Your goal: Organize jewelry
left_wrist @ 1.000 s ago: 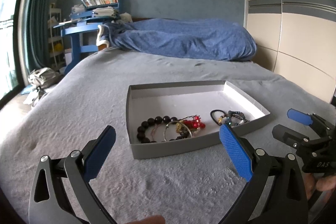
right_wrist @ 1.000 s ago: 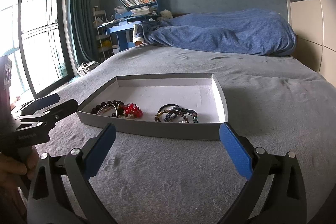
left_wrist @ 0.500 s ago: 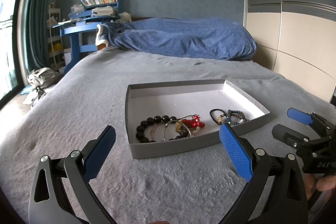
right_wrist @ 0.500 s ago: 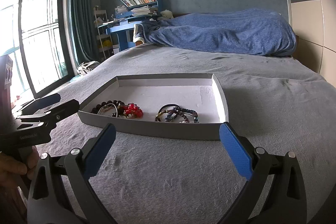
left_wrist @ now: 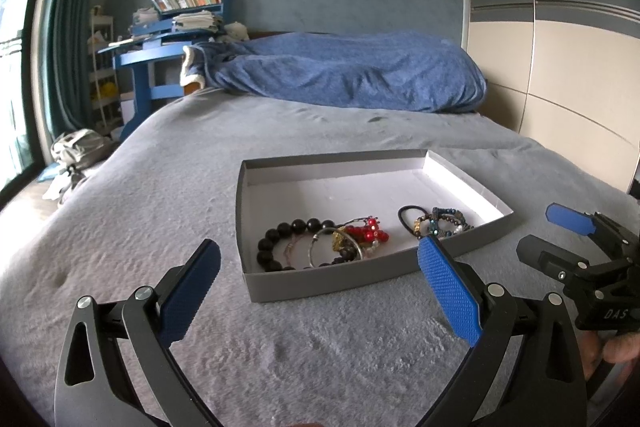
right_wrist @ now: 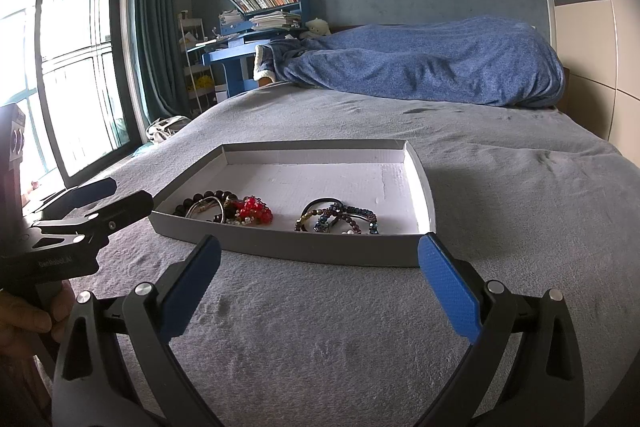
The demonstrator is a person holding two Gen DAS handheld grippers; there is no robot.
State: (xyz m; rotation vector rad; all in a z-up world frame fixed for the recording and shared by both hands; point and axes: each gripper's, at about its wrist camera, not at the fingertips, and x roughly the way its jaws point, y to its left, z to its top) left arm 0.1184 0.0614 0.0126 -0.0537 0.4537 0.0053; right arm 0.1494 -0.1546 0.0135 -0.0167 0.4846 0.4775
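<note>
A shallow grey box (left_wrist: 320, 285) (right_wrist: 320, 253) with a white floor lies on the grey bed cover. Inside it, at the near left, sit a black bead bracelet (left_wrist: 276, 239) (right_wrist: 200, 199), a silver bangle (left_wrist: 334, 247) and red beads (left_wrist: 366, 231) (right_wrist: 254, 209). Further right lie a black hair tie (left_wrist: 408, 215) and dark beaded bracelets (left_wrist: 442, 221) (right_wrist: 344, 217). My left gripper (left_wrist: 320, 283) is open and empty, short of the box's near wall. My right gripper (right_wrist: 320, 277) is open and empty too, also in front of the box. Each gripper shows at the edge of the other's view.
A rumpled blue blanket (left_wrist: 340, 71) (right_wrist: 420, 63) lies across the far end of the bed. A blue desk with books (left_wrist: 176, 27) stands beyond the left side. A wardrobe (left_wrist: 560, 47) fills the right wall. A window with curtains (right_wrist: 80, 67) is at the left.
Both grippers have edged slightly back or up from the box, which sits a little lower in the views. Nothing was taken or released.
</note>
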